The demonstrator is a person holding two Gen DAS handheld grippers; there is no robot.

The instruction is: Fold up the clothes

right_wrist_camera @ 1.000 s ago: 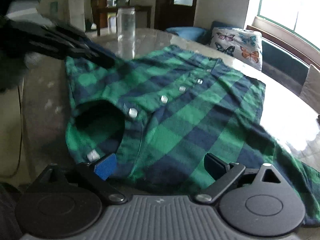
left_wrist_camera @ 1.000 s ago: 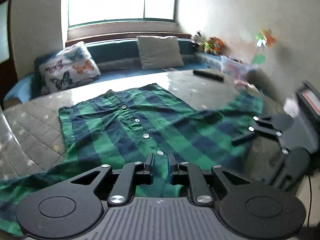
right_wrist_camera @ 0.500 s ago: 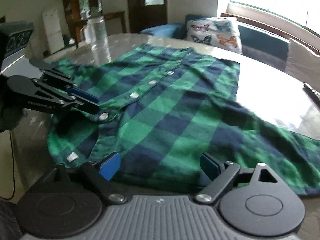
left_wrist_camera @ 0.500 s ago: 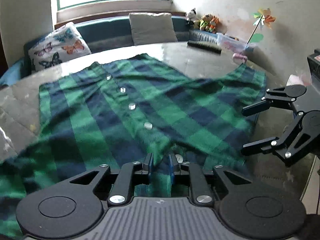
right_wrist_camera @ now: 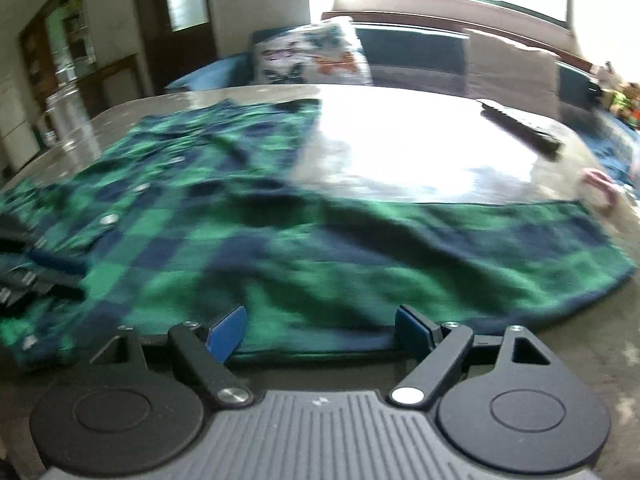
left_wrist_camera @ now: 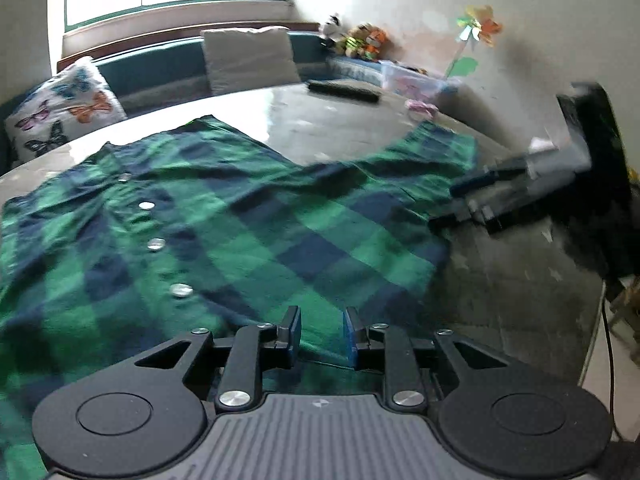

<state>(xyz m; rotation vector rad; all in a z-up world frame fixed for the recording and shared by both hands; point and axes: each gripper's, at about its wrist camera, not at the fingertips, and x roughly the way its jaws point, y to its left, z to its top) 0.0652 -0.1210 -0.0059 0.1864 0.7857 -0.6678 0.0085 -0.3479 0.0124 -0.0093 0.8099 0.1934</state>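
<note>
A green-and-navy plaid shirt (left_wrist_camera: 224, 216) lies spread, button side up, across the worktop (left_wrist_camera: 332, 120), its near hem along the near edge and one sleeve (right_wrist_camera: 500, 248) reaching toward the right edge. We hold the left tool (left_wrist_camera: 322, 332) low over the near hem; its jaws stand a little apart and have just been opening, with cloth showing in the gap but not pressed by the blue pads. The right tool (right_wrist_camera: 320, 332) sits at the near edge over the base of the sleeve, its jaws well apart though just now drawing inward; the hem lies between them, ungripped. In the left wrist view the right tool is only a blurred shape at the shirt's right edge, so finer detail there cannot be read.

We judge the step in hand to be taking hold of the near hem at two points before the first fold. To do it well, we would seat each lower finger under the hem so both layers are caught, close fully before lifting, and keep the two grips level so the fold line runs straight along the row of buttons (left_wrist_camera: 156, 244). The sleeve should be carried inward with the panel, not left trailing. A remote control (left_wrist_camera: 344, 90) near the far edge lies well apart from the cloth.
</note>
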